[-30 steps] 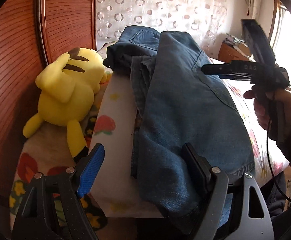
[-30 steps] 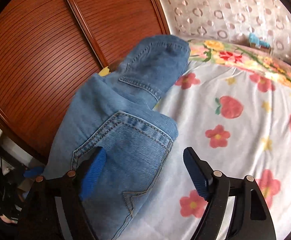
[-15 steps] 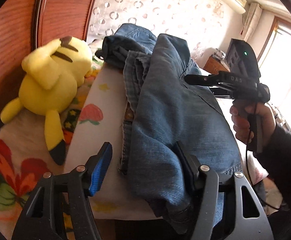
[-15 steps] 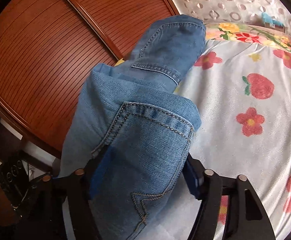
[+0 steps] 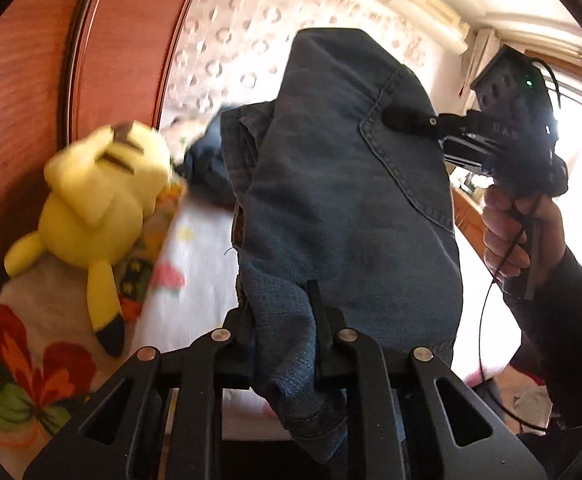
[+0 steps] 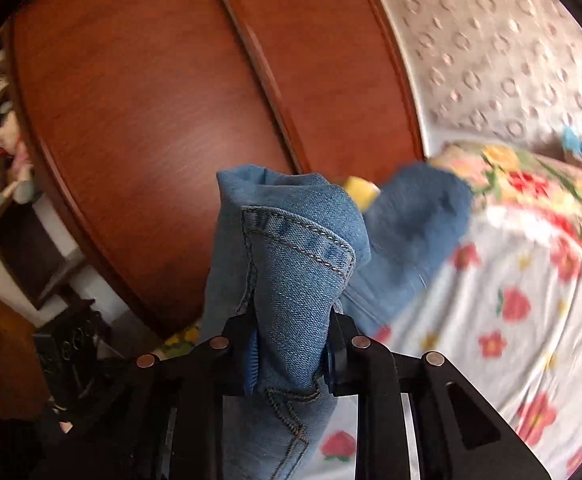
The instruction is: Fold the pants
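Blue denim pants (image 5: 343, 208) hang lifted above the flowered bed (image 5: 195, 264), their far end still bunched on the sheet (image 5: 207, 160). My left gripper (image 5: 281, 312) has its jaws closing on a bunched edge of the pants, and the pads press the cloth. In the right wrist view my right gripper (image 6: 291, 332) is closing on a folded denim edge with a stitched seam (image 6: 291, 264), pinched between its blue pads. The left wrist view also shows the right gripper (image 5: 407, 120) biting the pants near a pocket seam, held by a person's hand (image 5: 519, 232).
A yellow plush toy (image 5: 99, 200) lies on the bed at the left, close to the pants. A reddish wooden wardrobe (image 6: 151, 100) stands along the bed's side. The flowered sheet (image 6: 511, 320) stretches out to the right. A dark shelf (image 6: 23, 208) stands beyond the wardrobe.
Both grippers went from wide open around the pants to clamped on the denim. Both have risen, lifting the near part of the pants off the bed.
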`<state>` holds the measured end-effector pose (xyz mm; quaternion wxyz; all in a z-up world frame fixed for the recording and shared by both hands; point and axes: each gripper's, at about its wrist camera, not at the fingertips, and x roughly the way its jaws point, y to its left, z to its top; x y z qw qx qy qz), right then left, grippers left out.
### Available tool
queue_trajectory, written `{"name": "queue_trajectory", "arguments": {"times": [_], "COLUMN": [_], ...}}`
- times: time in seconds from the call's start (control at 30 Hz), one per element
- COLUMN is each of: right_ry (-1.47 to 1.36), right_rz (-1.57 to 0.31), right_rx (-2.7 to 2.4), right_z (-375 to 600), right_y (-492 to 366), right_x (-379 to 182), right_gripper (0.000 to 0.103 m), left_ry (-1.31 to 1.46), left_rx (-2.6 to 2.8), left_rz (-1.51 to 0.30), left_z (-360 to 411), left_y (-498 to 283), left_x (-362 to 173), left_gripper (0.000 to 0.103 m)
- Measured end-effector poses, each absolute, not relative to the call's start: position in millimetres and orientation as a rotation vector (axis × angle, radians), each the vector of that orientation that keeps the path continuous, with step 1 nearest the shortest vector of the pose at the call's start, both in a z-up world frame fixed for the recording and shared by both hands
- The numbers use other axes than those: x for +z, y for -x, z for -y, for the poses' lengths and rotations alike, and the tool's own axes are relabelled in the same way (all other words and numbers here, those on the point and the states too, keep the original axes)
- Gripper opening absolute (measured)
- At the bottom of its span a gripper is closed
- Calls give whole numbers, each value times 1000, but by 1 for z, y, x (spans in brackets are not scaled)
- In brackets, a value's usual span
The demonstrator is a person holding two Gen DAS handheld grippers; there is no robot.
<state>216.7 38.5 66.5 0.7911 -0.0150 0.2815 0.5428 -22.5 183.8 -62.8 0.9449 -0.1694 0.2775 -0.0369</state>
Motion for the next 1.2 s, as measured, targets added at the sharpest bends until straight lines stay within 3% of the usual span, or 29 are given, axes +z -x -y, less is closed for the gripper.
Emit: {"name": "queue_trajectory", "arguments": {"times": [0.23,0.5,0.73,0.87,0.97,1.0,1.13,1.17,1.2], "right_ry": [108,122,24,109,75,77,90,105,116], "right_rz": [-422,-364,-518,-811,-745,-718,-629,-629,-633], "right_rx": [1220,1222,1108,917,909,889,887,890,894], "right_z": [-67,-121,-155,-187,-179,-174,-166,-170,-174], "right_y": [-234,-310,-421,-488,-486,-481,-459,-454,-451], "right_x": [137,162,81,-4,-6,-1,11,9,6], "right_gripper": [25,25,29,40,57,59,58,56,48], "left_ry": [265,227,173,178,201,197,189,190,192], "left_rx": [-18,38,49,80,78,79,93,95,94], "left_rz": [-439,-407,-547,-701,-674,-674,-675,-673,-668], "left_z": [-213,-258,-280,-283,-287,-287,-289,-289,-287], "left_y": [0,-72,-181,-220,-215,-214,-216,-216,-217], "left_x": [-4,24,-21,-73,-74,-74,-80,-79,-77], "left_gripper": [20,20,20,20,20,20,22,22,23]}}
